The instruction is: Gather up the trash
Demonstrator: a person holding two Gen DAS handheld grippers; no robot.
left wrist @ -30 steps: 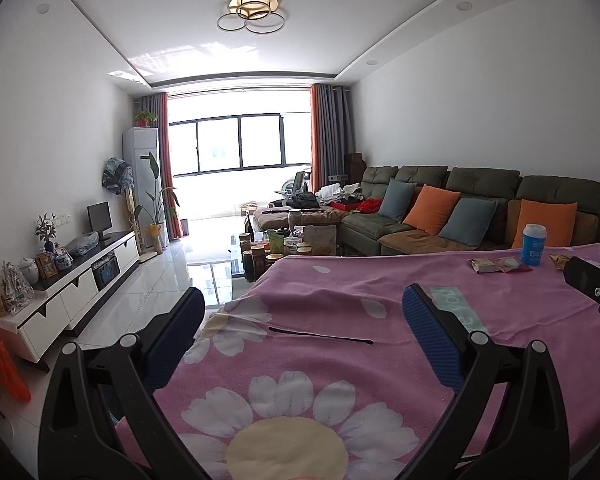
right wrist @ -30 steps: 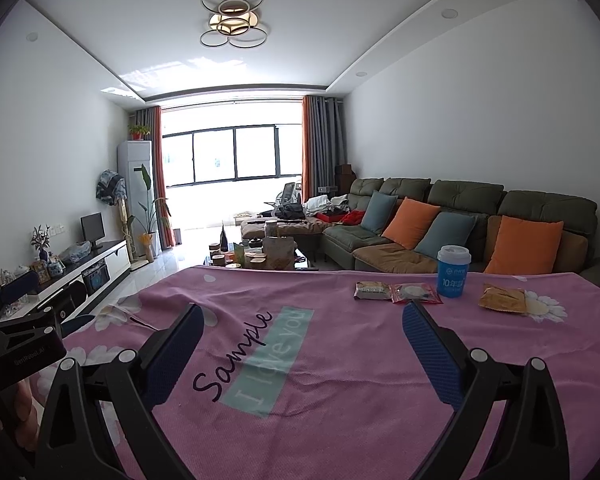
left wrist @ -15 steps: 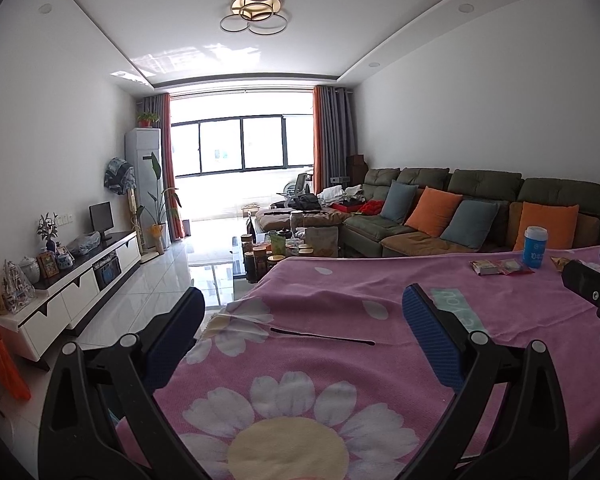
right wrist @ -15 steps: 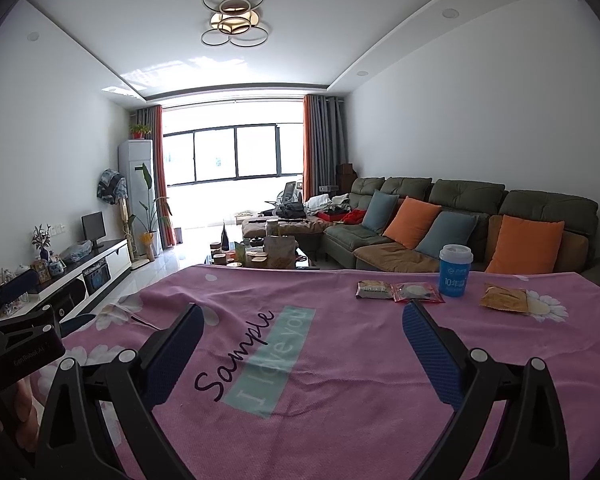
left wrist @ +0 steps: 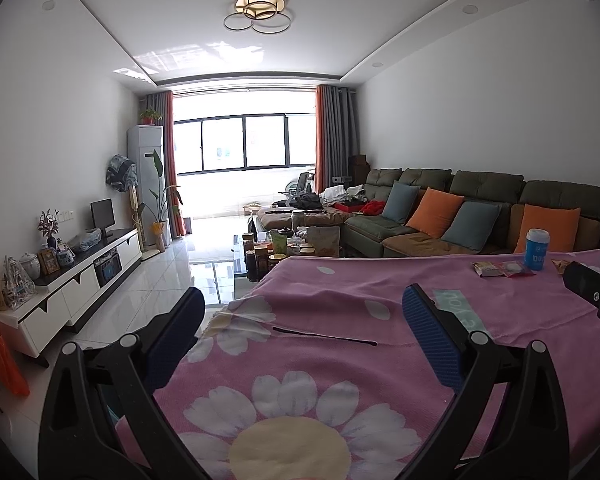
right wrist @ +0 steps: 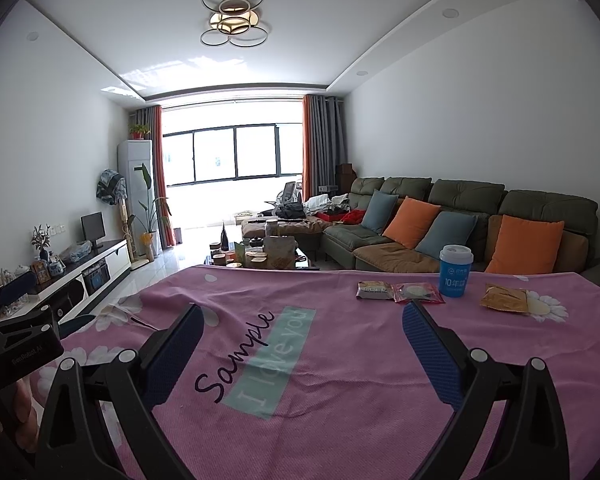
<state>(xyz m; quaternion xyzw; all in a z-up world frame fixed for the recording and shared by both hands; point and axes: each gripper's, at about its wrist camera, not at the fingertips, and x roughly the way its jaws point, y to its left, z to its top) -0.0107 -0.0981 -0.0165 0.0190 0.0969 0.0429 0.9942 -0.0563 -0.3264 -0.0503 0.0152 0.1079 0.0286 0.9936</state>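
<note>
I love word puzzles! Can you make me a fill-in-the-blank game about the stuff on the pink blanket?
1. The cup with the white lid is coloured ____.
2. The right gripper is holding ____.
3. The red wrapper lies between the cup and the ____ wrapper.
4. The big black word on the blanket reads ____.

Missing words: blue; nothing; brown; Sample

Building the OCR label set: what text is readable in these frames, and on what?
"Sample", black script on the pink cloth.
"I love you", pale letters on the cloth's teal band.
"10年", white on the blue cup; smaller print beside it is unreadable.
"SenRobot.AI", roughly, on the left gripper's body; faint.
Brown-grey wrapper, red wrapper, tan wrapper: print too small.
</note>
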